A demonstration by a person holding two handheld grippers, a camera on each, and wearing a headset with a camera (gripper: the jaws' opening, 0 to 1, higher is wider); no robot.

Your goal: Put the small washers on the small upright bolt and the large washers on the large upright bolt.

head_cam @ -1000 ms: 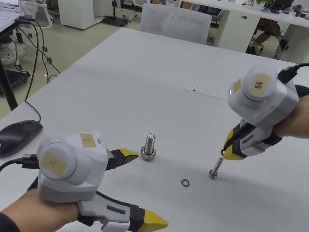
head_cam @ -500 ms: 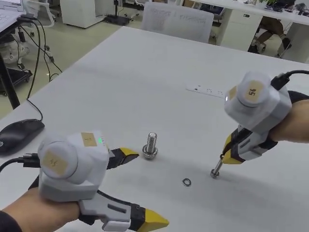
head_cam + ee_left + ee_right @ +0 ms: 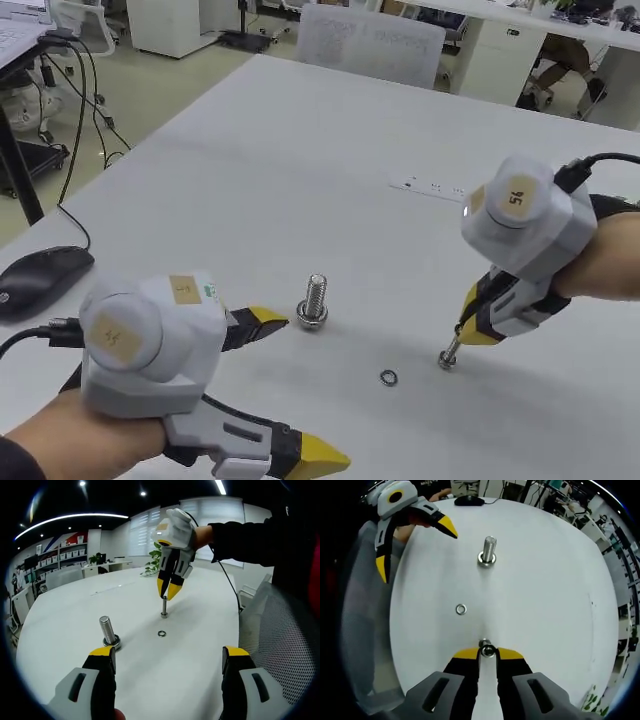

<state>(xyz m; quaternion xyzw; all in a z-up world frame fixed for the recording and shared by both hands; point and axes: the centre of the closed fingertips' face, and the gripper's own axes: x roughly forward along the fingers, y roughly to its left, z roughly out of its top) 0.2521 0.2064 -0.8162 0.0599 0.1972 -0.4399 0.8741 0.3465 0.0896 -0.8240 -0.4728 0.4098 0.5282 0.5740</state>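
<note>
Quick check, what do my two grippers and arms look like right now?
Left gripper and right gripper: white-grey bodies, black jaws, yellow tips, a round tan sticker with markings on top, a black cable trailing behind. A black sleeve covers the right arm.

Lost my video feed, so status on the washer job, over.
Left claw open, hovering by large bolt. Right claw pinched on top of small bolt. One loose washer on table between the bolts. Nothing in the way.

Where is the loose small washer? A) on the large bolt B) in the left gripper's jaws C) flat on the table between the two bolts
C: the small silver metal washer lies flat on the white table between the large upright steel bolt and small upright steel bolt.
</note>
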